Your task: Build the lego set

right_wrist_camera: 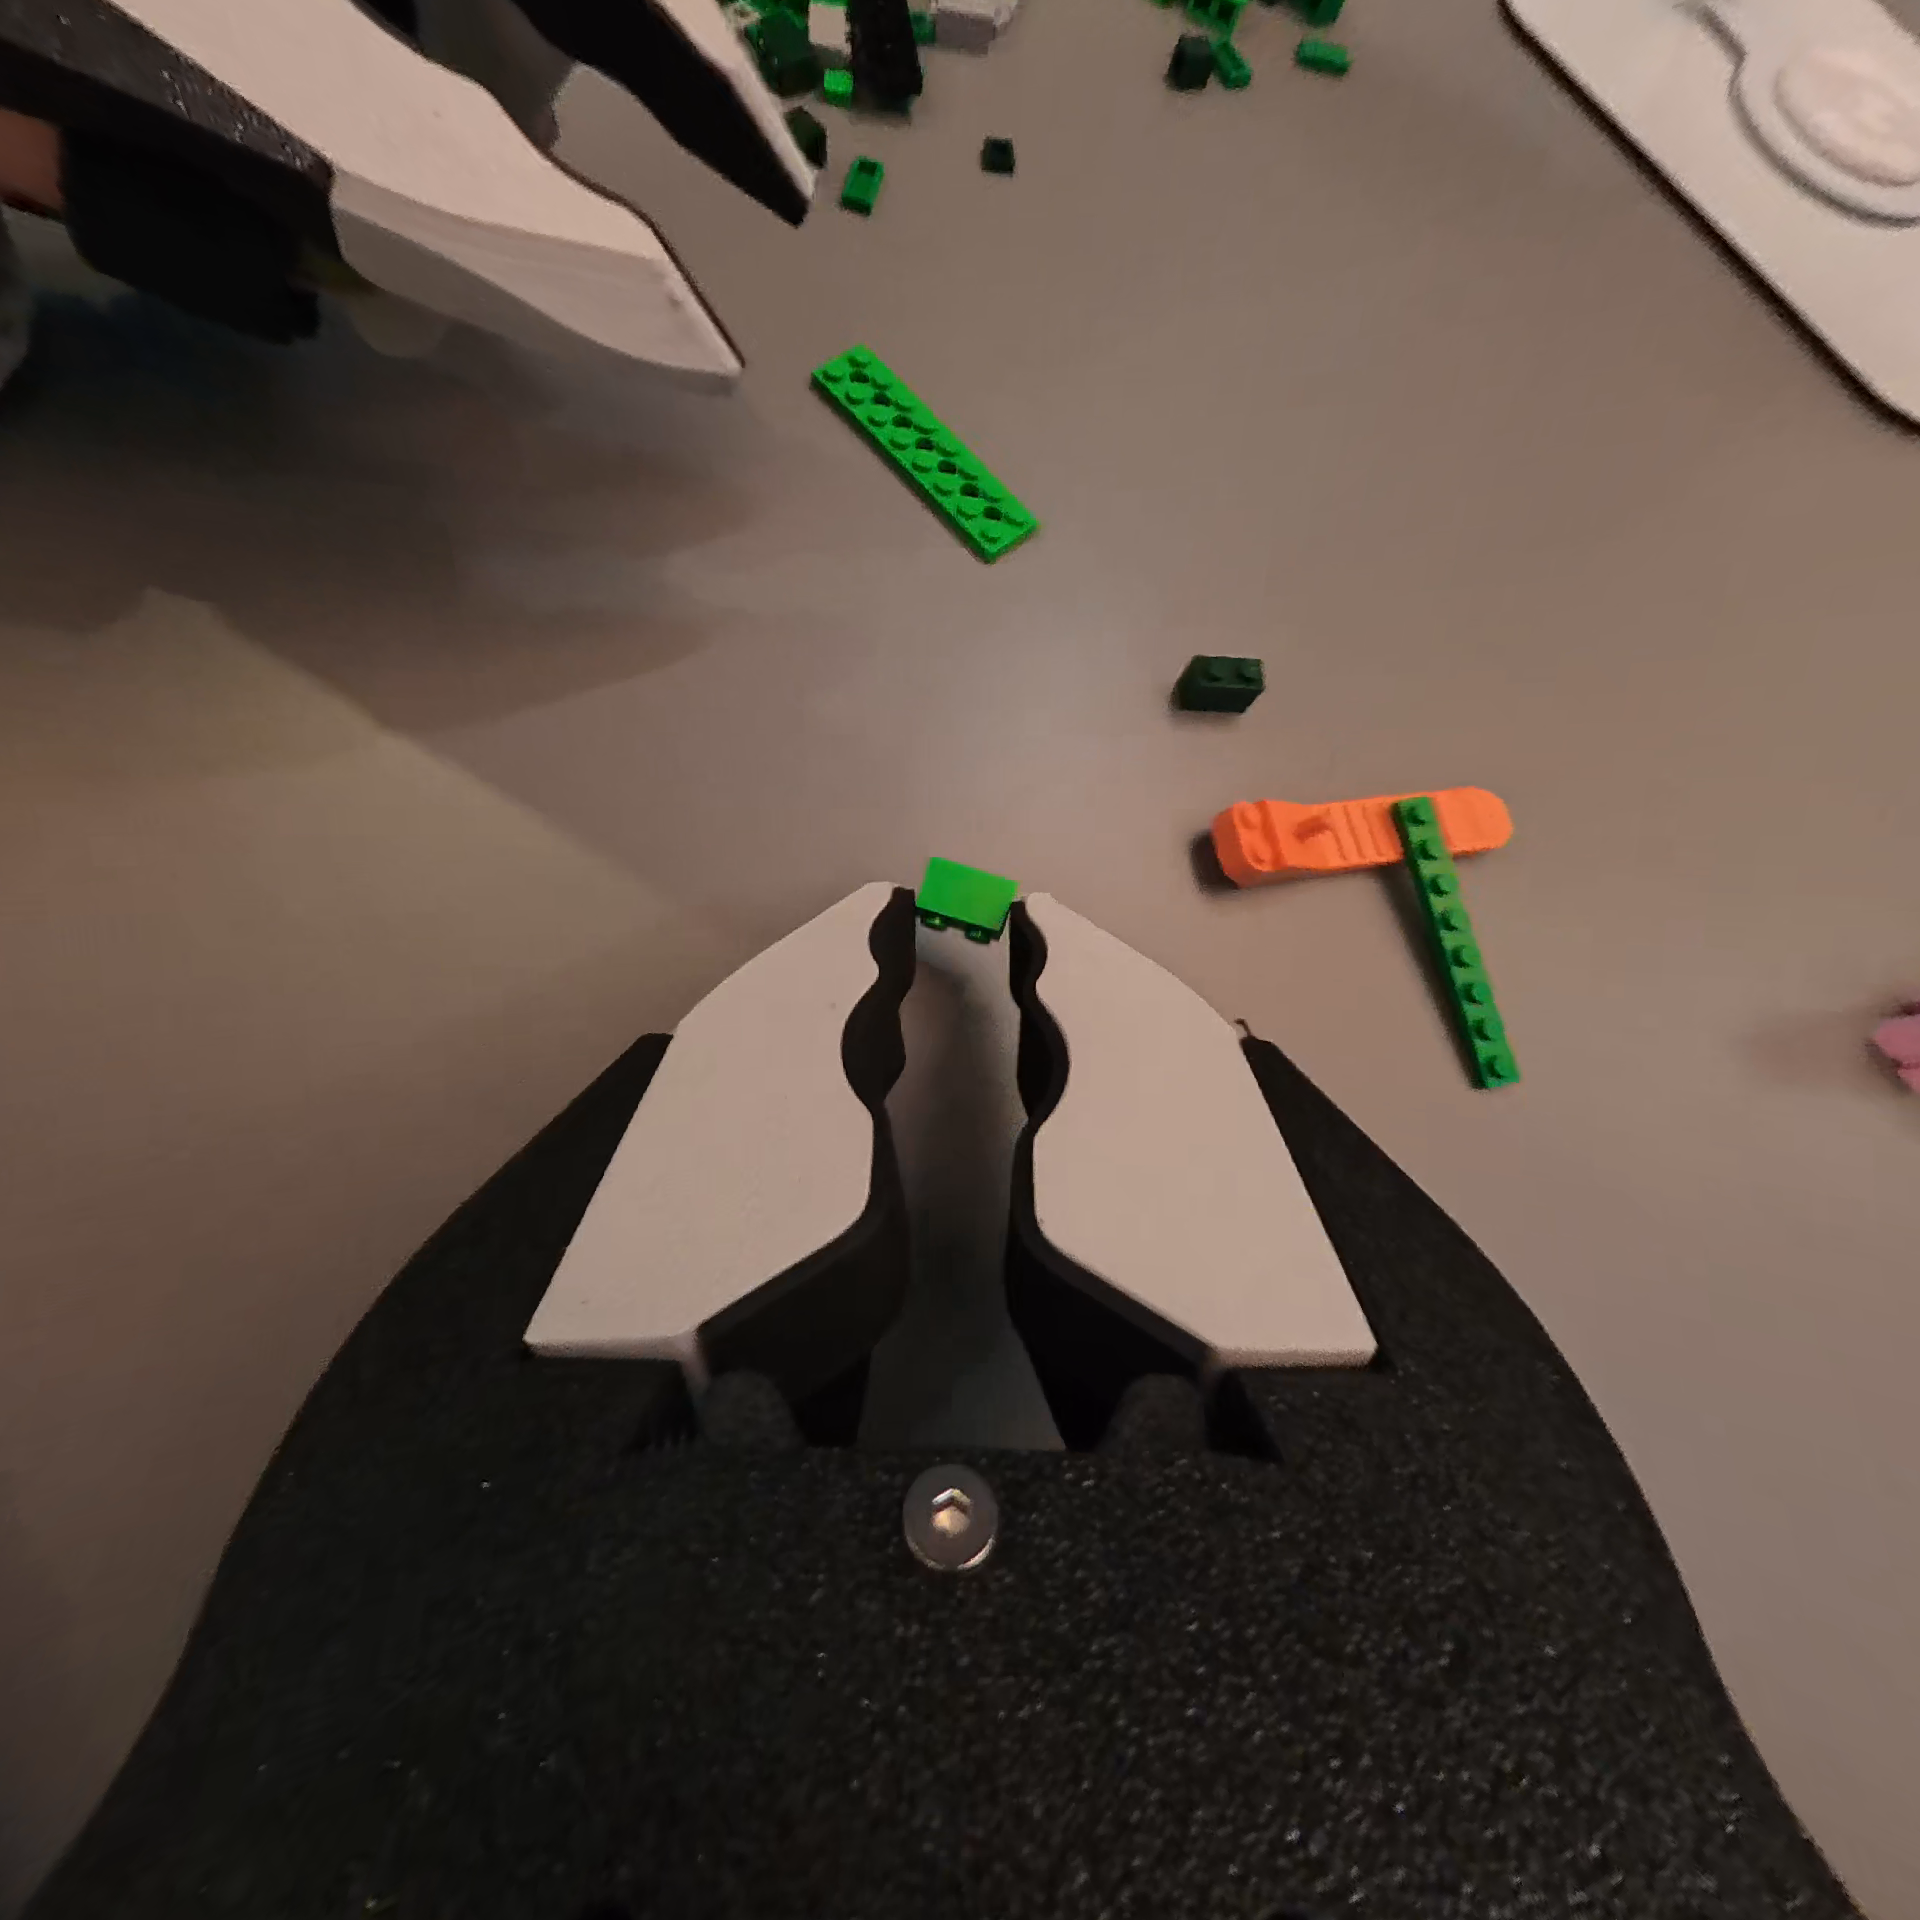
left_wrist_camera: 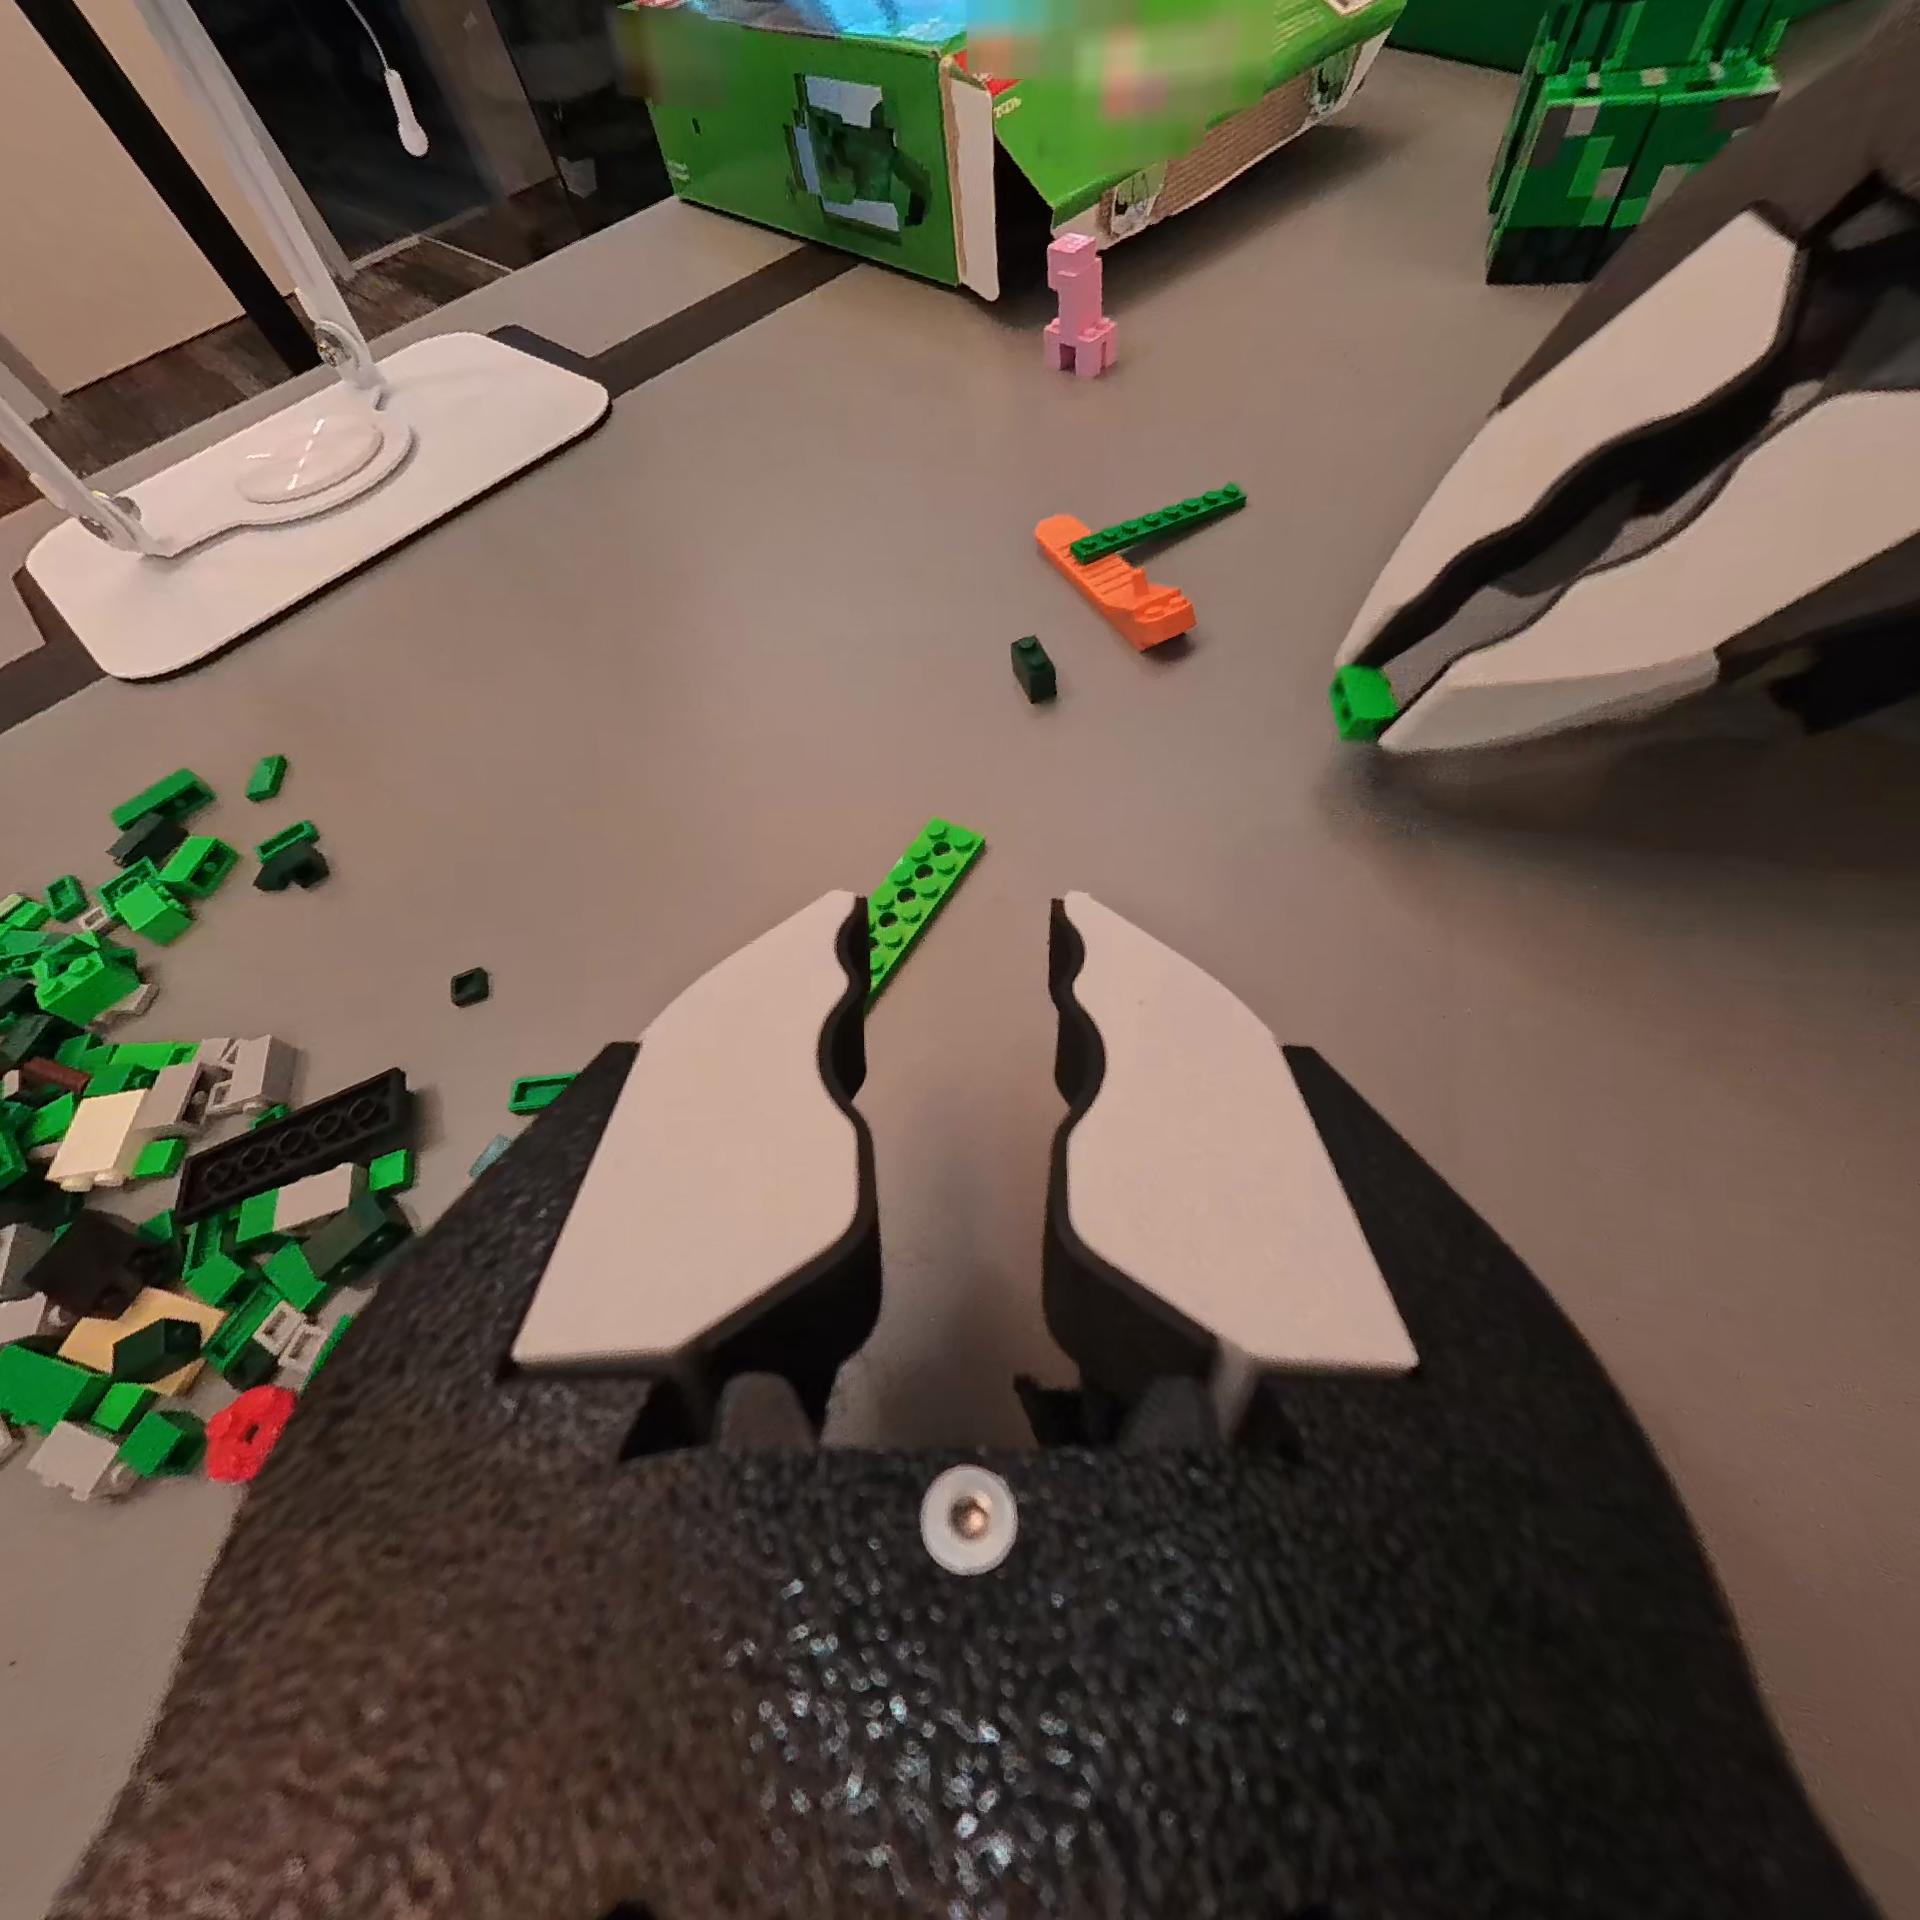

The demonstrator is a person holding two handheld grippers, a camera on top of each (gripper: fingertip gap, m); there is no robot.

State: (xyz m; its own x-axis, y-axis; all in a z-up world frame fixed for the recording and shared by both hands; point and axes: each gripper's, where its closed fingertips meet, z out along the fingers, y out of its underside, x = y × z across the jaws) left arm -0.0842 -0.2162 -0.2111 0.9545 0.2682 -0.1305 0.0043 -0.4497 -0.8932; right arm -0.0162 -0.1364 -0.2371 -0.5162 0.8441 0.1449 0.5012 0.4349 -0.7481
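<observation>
The right gripper (right_wrist_camera: 964, 914) is clamped on a small bright green brick (right_wrist_camera: 966, 899), pinched at its very fingertips just above the grey table (right_wrist_camera: 520, 831); the left gripper (left_wrist_camera: 956, 909) hangs with its jaws apart, empty, over the near end of a long bright green plate (right_wrist_camera: 923, 452) lying flat. The brick looks light, rigid and smooth-sided, so I judge that it could twist or pop out of so shallow a pinch; a hold on two opposite flat walls, studs left free, seems safest. The plate is thin and stiff and is best taken by its long edges. The left wrist view alone shows the loose brick pile (left_wrist_camera: 156, 1195) at near left, the green box (left_wrist_camera: 831, 156) and pink figure (left_wrist_camera: 1081, 307) far off. The right wrist view alone shows the plate whole and the brick's stud side turned toward the camera. Both show the orange separator (right_wrist_camera: 1361, 836) under a narrow green strip (right_wrist_camera: 1455, 945), and a dark green brick (right_wrist_camera: 1219, 684) nearby.
</observation>
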